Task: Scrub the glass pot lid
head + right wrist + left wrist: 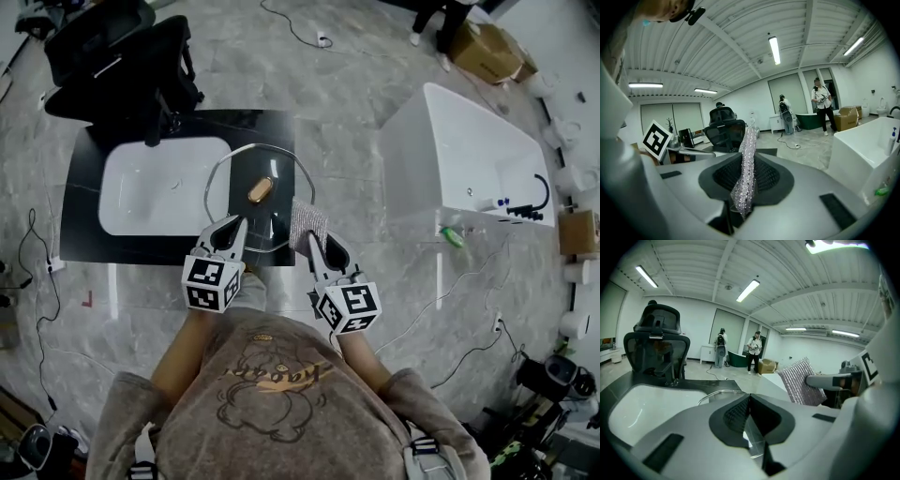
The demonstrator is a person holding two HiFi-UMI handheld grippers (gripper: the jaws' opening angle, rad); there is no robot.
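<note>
The glass pot lid [239, 173], a clear disc with a metal rim and a brown knob [261, 189], hangs over the right end of a black counter [80, 211]. My left gripper [232, 228] is shut on its near rim. In the left gripper view the glass edge [752, 432] sits between the closed jaws of the left gripper [750, 397], and the rim [717, 393] curves away ahead. My right gripper [315, 246] is shut on a silvery scrub cloth [307, 223], just right of the lid. The cloth [746, 159] stands upright in the right gripper [749, 161]; it also shows as the cloth [799, 380].
A white basin [159, 187] is set in the counter, with a black office chair [122, 56] behind it. A white bathtub [469, 159] stands to the right, a cardboard box [487, 52] beyond it. Cables cross the marble floor. Two people [753, 350] stand far off.
</note>
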